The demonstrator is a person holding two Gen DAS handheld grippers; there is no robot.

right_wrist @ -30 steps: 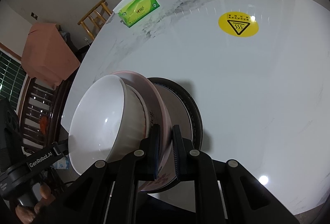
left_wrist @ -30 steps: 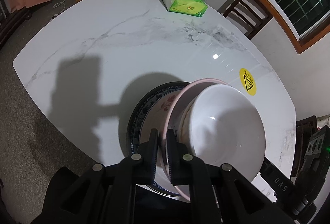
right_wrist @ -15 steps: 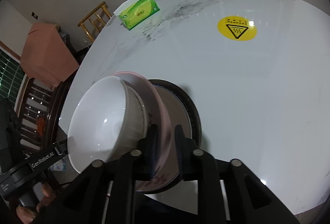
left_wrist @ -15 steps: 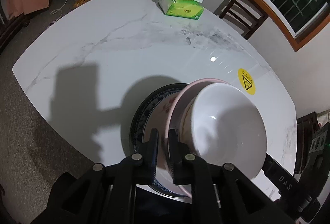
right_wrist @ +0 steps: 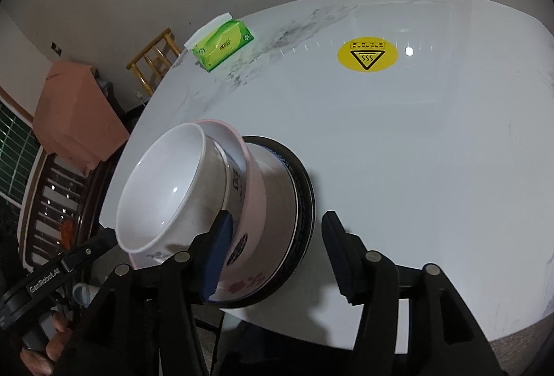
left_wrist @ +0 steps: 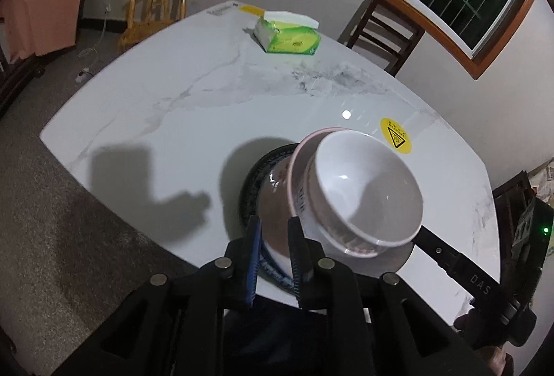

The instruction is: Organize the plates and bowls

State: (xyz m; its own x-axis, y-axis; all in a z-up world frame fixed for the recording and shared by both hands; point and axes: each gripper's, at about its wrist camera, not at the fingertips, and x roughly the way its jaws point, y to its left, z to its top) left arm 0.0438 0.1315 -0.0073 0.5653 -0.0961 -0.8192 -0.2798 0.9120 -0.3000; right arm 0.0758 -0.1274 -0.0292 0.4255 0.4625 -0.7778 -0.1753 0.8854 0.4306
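The stack is already built near the front edge of the white marble tabletop [left_wrist: 194, 119]: a white bowl [left_wrist: 367, 189] sits in a pink bowl [right_wrist: 254, 182], and this one rests on a dark-rimmed plate [right_wrist: 304, 189]. The step in hand seems to be the release after placing. The left hand-held gripper [left_wrist: 273, 237] has its jaws opening, only a little apart, and the near rim of the plate lies between them; the pads no longer seem to press on it. The right hand-held gripper [right_wrist: 277, 230] has its jaws opening too, already widely spread, with the rims of the pink bowl and the plate between the fingers and not pinched. The next move probably calls for drawing both grippers straight back, so that no finger catches a rim and pushes the stack, which stands close to the edge. The near part of the plate is hidden behind the fingers, so I cannot tell whether it overhangs the edge. The pattern of the plate is hard to make out.
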